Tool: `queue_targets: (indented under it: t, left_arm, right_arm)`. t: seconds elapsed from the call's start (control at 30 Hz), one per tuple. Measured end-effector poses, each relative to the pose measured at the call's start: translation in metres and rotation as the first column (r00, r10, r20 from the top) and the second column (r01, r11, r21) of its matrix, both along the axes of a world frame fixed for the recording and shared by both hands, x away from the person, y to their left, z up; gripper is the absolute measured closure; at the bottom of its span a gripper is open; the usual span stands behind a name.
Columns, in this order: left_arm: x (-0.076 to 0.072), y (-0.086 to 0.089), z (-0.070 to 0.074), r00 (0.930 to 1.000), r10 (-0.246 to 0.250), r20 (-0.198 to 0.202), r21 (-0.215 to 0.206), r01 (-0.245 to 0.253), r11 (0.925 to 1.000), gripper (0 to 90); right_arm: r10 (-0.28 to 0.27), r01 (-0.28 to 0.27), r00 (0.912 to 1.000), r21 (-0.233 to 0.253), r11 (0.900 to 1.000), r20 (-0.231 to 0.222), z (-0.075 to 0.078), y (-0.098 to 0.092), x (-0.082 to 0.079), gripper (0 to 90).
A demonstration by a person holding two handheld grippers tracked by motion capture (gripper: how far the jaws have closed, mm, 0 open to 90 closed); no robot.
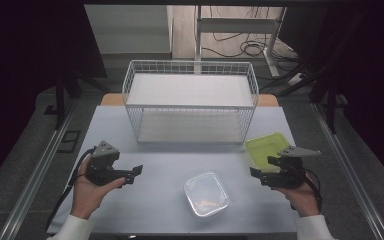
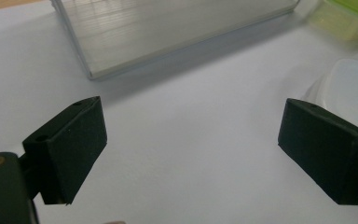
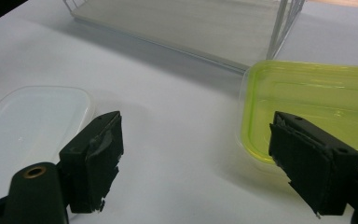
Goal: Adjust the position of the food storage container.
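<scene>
Clear plastic marks the lidded container (image 1: 207, 193) sitting near the front edge of the pale table (image 1: 160, 160) in the high view, between the two hands. The left gripper (image 1: 136, 173) is held above the table to the container's left, its jaws apart and holding nothing. The right gripper (image 1: 258, 176) hovers to the container's right, jaws likewise spread and empty, just in front of a lime-green container (image 1: 266, 148). Behind them stands a white wire basket (image 1: 190, 102).

In the left gripper view, the left gripper (image 2: 191, 149) has its black jaws wide apart over bare table, with the clear container (image 2: 349, 88) beyond the right-hand jaw.

In the right gripper view, the right gripper (image 3: 196, 163) is open wide and empty; the clear container (image 3: 28, 126) lies behind one jaw, the lime-green container (image 3: 307, 98) behind the other.
</scene>
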State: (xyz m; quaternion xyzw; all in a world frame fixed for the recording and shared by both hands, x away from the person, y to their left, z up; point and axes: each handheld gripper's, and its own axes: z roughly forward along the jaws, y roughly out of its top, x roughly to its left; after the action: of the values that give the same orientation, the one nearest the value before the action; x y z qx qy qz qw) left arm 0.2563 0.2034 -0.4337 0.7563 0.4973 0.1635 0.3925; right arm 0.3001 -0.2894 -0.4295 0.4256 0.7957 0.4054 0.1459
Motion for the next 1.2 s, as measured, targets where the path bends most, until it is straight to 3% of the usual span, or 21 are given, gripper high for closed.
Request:
queue_targets:
  t: [0.33,0.47,0.67,0.83,0.9,1.2]
  left_arm:
    - [0.003,0.005,0.000,1.0000,-0.003,-0.006,0.015,0.003,0.9999,8.7]
    - [0.001,0.006,-0.001,0.9999,-0.010,-0.010,0.026,0.010,0.9996,9.6]
    - [-0.002,0.008,0.001,0.9997,-0.021,-0.009,-0.008,0.021,0.9997,9.7]
    - [0.000,0.003,-0.003,0.9991,-0.039,-0.017,0.014,0.039,0.9991,9.6]
    - [0.001,0.002,-0.004,0.9993,-0.036,-0.010,0.025,0.036,0.9990,9.4]
    - [0.003,0.002,-0.005,0.9996,-0.024,-0.015,0.022,0.025,0.9994,9.6]
  right_arm:
    - [0.006,-0.006,0.9999,-0.007,1.000,-0.013,0.000,0.000,0.007,18.6]
    - [-0.008,0.008,0.9992,0.002,1.000,-0.039,-0.001,0.000,0.008,19.5]
    - [-0.015,0.014,0.9994,-0.038,0.999,-0.031,0.004,0.007,0.009,20.7]
    - [-0.028,0.023,0.9976,-0.075,0.997,-0.064,0.011,0.003,0.018,24.6]
    - [-0.045,0.041,0.9958,-0.059,0.997,-0.080,0.015,-0.004,0.024,25.3]
    - [-0.117,0.102,0.9839,-0.109,0.989,-0.135,0.023,-0.023,0.054,28.4]
